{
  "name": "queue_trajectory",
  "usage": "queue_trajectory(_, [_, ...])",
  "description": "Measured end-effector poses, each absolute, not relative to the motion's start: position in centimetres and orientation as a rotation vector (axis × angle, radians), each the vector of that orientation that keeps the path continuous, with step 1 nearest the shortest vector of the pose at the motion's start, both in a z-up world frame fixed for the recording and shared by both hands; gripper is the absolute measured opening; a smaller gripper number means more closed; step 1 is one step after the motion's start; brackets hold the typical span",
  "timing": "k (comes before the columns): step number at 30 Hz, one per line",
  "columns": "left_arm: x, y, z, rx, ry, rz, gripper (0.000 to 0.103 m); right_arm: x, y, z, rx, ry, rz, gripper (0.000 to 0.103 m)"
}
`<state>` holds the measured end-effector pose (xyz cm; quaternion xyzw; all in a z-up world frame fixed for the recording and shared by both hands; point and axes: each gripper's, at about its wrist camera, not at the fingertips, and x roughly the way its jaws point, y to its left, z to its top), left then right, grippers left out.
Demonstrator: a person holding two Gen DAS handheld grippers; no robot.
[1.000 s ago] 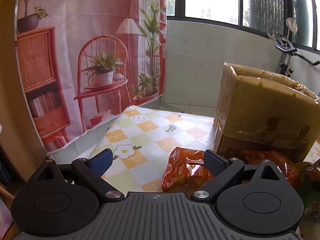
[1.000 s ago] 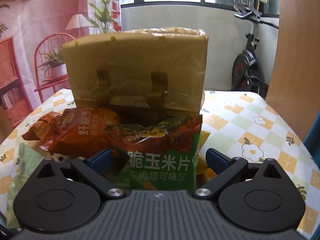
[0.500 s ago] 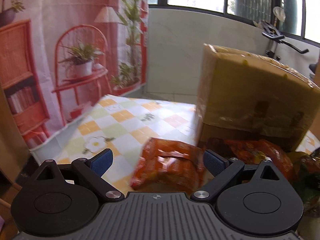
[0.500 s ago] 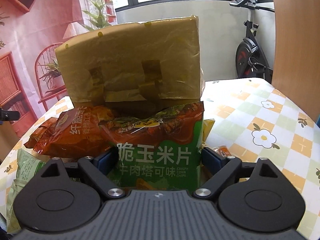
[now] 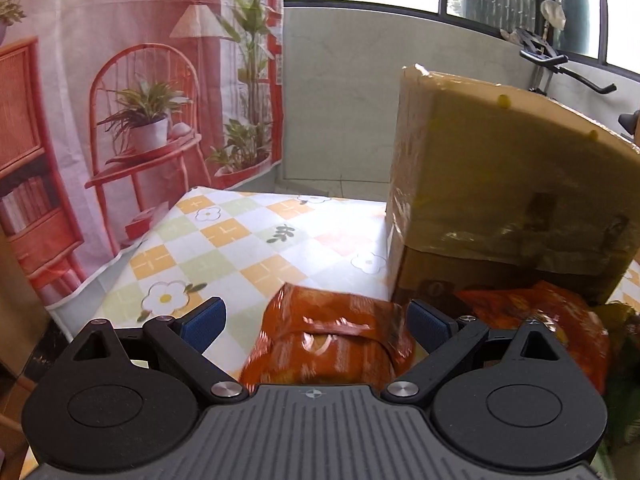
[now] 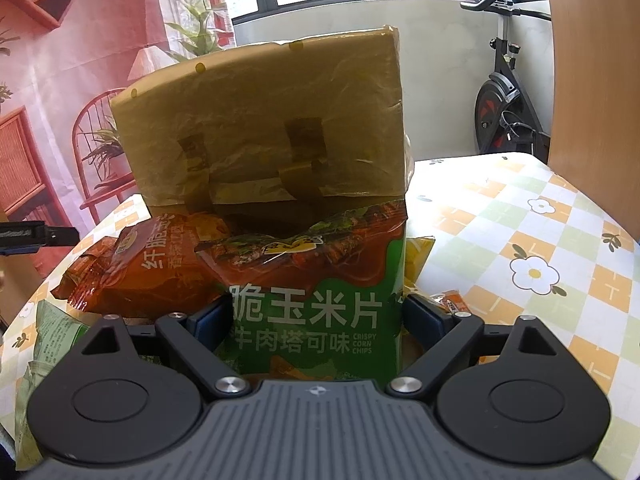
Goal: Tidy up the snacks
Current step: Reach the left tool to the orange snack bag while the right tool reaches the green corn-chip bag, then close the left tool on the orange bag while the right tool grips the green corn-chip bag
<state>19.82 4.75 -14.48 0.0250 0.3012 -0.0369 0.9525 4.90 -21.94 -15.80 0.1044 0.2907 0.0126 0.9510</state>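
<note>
Right wrist view: the right gripper [image 6: 316, 320] clamps the green corn chip bag [image 6: 320, 300], upright before the taped cardboard box [image 6: 264, 120] mid-table. Left gripper [image 5: 316, 320] gapes unclenched around an orange snack bag [image 5: 328, 344] near the table's [image 5: 240, 240] left edge.

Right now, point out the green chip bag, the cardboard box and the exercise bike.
green chip bag [image 6: 316, 312]: right wrist view, front panel.
cardboard box [image 6: 260, 120]: right wrist view, taped front face.
exercise bike [image 6: 504, 112]: right wrist view, frame.
</note>
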Motion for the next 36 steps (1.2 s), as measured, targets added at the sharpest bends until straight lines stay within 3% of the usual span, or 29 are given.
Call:
queue_trajectory(25, [23.2, 5.0, -21.0, 0.02, 0.724, -0.24, 0.102, 5.1, -21.8, -15.9, 0.248, 0.62, 0.012, 0.09])
queue_trajectory(27, [22.8, 5.0, -21.0, 0.025, 0.709, -0.246, 0.098, 5.1, -21.8, -15.8, 0.244, 0.62, 0.011, 0.09])
queue_trajectory(29, [22.4, 4.9, -20.7, 0.002, 0.706, -0.277, 0.084, 5.1, -21.8, -15.8, 0.243, 0.62, 0.011, 0.09])
queue_trajectory(36, [20.1, 3.8, -19.8, 0.102, 0.642, -0.255, 0.08, 5.2, -22.0, -15.9, 0.249, 0.619, 0.011, 0.091])
